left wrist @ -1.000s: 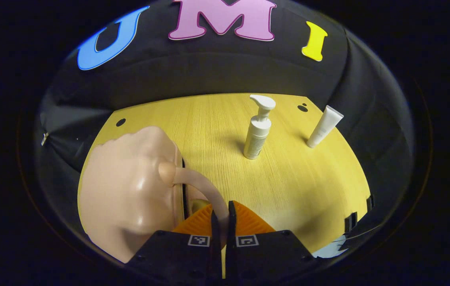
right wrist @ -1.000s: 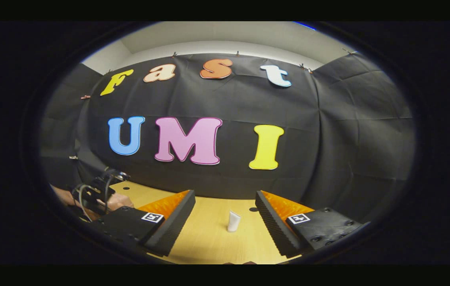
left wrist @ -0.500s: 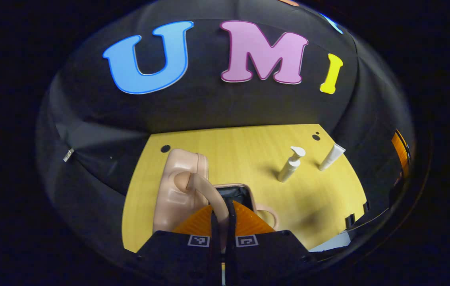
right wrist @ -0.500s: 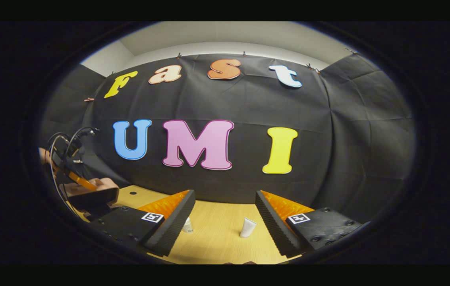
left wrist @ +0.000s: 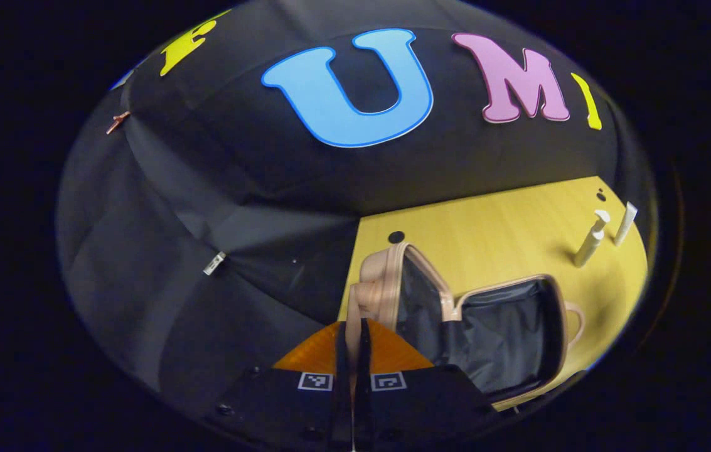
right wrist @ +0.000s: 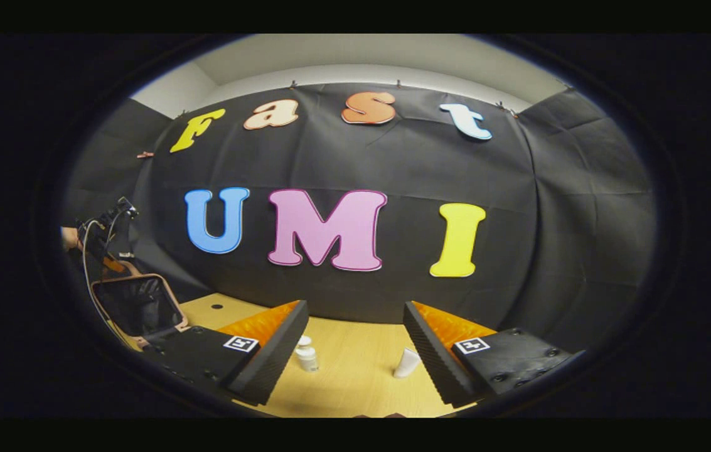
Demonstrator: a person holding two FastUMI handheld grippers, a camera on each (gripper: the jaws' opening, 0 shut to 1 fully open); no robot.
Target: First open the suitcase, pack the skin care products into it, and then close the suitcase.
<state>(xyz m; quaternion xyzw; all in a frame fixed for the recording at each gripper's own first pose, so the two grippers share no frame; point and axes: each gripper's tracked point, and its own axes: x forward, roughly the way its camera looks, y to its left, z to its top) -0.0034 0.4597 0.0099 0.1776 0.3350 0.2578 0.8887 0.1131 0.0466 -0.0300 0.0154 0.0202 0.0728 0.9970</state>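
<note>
Suitcase (left wrist: 493, 339) lies open, left tool (left wrist: 351, 351) pinching its lid handle (left wrist: 355, 307).

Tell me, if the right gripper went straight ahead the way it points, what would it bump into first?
Probably nothing on the table. The right gripper is open, and the pump bottle and the tube stand low between its fingers, likely under its line. Going on, it would meet the black cloth wall, though depth is hard to judge.

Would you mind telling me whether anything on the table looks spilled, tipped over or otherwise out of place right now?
Nothing stands out. The suitcase lies open with its lid held up by the left gripper, which grips the lid's handle. The pump bottle and the tube stand upright on the table, with no spill visible.
</note>
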